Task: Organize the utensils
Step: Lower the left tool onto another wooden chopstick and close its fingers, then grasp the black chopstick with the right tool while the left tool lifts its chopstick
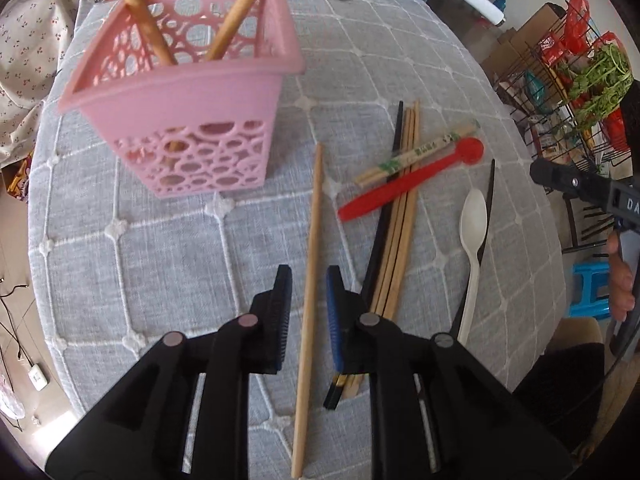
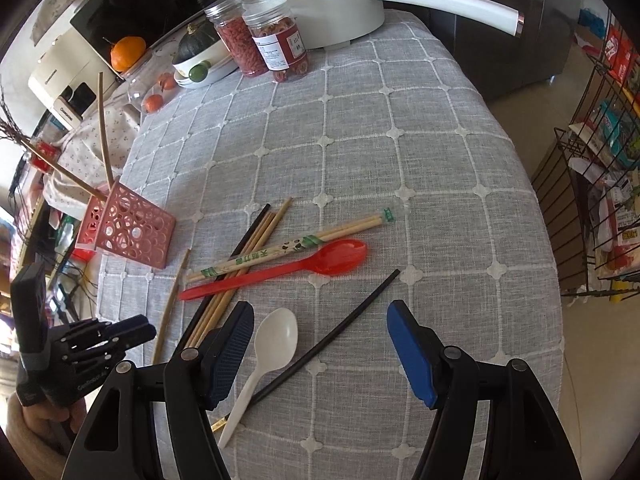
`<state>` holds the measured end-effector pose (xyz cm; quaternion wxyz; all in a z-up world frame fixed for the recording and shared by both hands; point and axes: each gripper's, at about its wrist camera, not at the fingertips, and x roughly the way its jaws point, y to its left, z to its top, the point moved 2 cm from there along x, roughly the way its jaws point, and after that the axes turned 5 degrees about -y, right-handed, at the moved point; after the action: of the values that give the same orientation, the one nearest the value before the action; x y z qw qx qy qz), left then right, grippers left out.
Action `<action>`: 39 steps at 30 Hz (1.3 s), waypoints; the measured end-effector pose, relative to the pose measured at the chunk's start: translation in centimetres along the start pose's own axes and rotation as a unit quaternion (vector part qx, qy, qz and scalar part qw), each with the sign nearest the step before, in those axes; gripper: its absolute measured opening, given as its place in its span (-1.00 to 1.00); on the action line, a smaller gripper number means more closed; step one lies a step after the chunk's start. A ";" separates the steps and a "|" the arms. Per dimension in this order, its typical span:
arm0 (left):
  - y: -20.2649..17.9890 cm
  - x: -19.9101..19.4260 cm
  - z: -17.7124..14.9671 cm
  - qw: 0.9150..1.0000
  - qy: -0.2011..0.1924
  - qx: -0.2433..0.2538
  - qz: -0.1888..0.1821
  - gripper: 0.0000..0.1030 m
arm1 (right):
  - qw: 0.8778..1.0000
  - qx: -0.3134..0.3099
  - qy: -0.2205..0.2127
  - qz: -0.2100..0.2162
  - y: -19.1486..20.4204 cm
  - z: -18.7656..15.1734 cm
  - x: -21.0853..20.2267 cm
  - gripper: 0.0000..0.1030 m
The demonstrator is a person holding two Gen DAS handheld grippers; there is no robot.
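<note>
A pink perforated basket [image 1: 188,92] stands on the grey tablecloth with two wooden chopsticks [image 1: 140,12] leaning in it; it also shows in the right wrist view [image 2: 128,232]. My left gripper [image 1: 308,300] is open, its fingers on either side of a single wooden chopstick [image 1: 312,280] lying on the cloth. To its right lie a bundle of wooden and black chopsticks [image 1: 396,220], a wrapped pair [image 2: 288,250], a red spoon [image 2: 304,266], a white spoon [image 2: 268,352] and a black chopstick [image 2: 340,328]. My right gripper [image 2: 320,328] is open above the white spoon and black chopstick.
A white pot [image 2: 316,4] with a long handle, two jars [image 2: 276,44], a bowl and oranges [image 2: 128,52] stand at the table's far end. A wire rack [image 2: 600,200] with packets stands off the right edge. The left gripper shows at the left edge [image 2: 92,340].
</note>
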<state>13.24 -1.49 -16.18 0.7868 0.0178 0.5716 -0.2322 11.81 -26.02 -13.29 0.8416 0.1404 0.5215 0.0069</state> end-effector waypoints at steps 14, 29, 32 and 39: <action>-2.0 1.7 0.3 0.999 0.000 0.009 0.040 -0.86 | 0.997 0.045 0.051 -0.039 -2.4 -0.2 3.6 0.36; -0.7 -6.0 -0.3 0.995 -0.095 0.006 0.019 -0.86 | 0.993 0.058 0.064 -0.076 -1.5 -1.1 5.7 0.04; -0.6 -6.8 -0.2 0.994 -0.106 0.003 0.020 -0.86 | 0.992 0.053 0.060 -0.096 -1.0 -1.4 5.8 -0.15; -0.7 -8.1 -0.4 0.991 -0.130 0.001 0.023 -0.86 | 0.993 0.059 0.038 -0.097 -0.2 -1.7 5.6 -0.74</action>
<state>10.70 0.83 -8.76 0.8593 0.0013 0.4641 -0.2152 12.82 -24.91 -18.92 0.8080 0.1382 0.5639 -0.1000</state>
